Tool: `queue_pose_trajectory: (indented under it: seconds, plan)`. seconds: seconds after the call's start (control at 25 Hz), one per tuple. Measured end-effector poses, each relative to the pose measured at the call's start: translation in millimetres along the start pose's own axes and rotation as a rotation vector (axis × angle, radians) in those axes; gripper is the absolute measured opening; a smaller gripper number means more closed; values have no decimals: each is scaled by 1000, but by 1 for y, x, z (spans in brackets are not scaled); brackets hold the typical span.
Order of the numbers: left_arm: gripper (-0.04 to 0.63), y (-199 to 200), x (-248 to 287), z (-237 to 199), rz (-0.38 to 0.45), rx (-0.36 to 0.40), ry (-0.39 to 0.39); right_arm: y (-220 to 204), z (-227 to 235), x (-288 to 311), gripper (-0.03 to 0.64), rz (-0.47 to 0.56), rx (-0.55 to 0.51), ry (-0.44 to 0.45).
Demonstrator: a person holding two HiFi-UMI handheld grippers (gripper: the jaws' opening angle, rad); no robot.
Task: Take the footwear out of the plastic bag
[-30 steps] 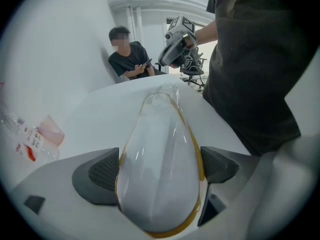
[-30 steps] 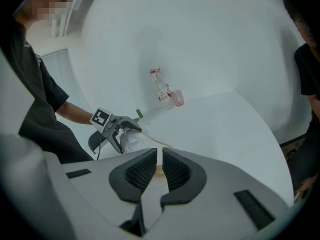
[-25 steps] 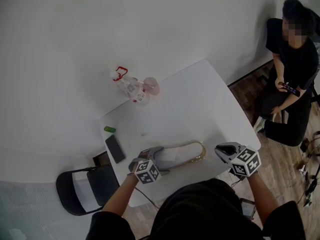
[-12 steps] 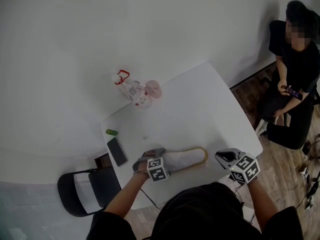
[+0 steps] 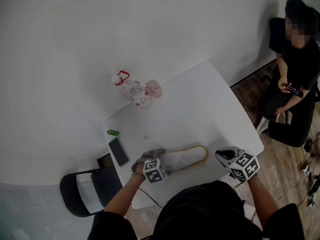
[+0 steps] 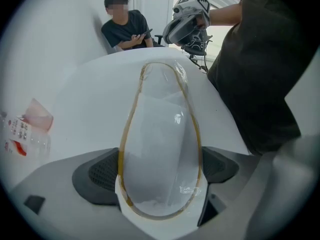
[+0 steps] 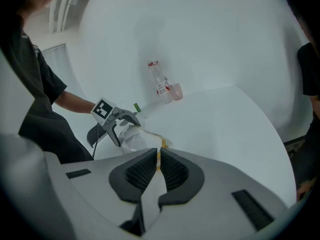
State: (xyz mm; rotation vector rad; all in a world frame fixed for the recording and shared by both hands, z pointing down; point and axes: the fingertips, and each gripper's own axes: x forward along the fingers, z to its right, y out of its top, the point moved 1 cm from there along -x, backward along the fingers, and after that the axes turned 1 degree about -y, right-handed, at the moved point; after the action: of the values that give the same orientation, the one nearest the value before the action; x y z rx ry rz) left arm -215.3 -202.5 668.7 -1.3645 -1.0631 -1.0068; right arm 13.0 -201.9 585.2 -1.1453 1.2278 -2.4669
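Note:
A flat white slipper with a yellow rim [image 5: 187, 156] lies in a clear plastic bag [image 6: 176, 91] near the front edge of the white table [image 5: 200, 109]. My left gripper [image 5: 151, 156] points steeply down over its left end. In the left gripper view the bagged slipper [image 6: 160, 119] fills the gap and both pads [image 6: 105, 171] press on its sides. My right gripper [image 5: 223, 154] is at the other end, shut on a thin white fold of the bag [image 7: 150, 194], with the yellow rim [image 7: 161, 144] just beyond its jaws.
At the table's back left stand a clear bottle with a red loop [image 5: 131, 90] and a pink cup [image 5: 153, 88]. A black phone [image 5: 119, 151] and a small green item [image 5: 113, 132] lie near the left edge. A black chair [image 5: 85, 191] stands below. A person [image 5: 295, 84] sits at right.
The left gripper has tipped a little steeper at the slipper's left end, and the slipper's right end now lies flatter on the table. The right gripper has kept its place.

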Motion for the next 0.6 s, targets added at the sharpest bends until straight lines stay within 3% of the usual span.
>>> queue_pose_trajectory:
  seconds: [0.24, 0.4, 0.48, 0.6]
  plan:
    - [531, 8, -26, -12, 135, 19, 115, 11, 1, 0, 21, 19, 1, 19]
    - [528, 21, -47, -26, 229, 48, 211, 35, 5, -4, 33, 90, 8, 17]
    - [526, 21, -51, -31, 230, 46, 226, 44, 11, -3, 116, 102, 18, 20]
    - [526, 16, -47, -30, 201, 20, 185, 48, 15, -2, 131, 85, -6, 19]
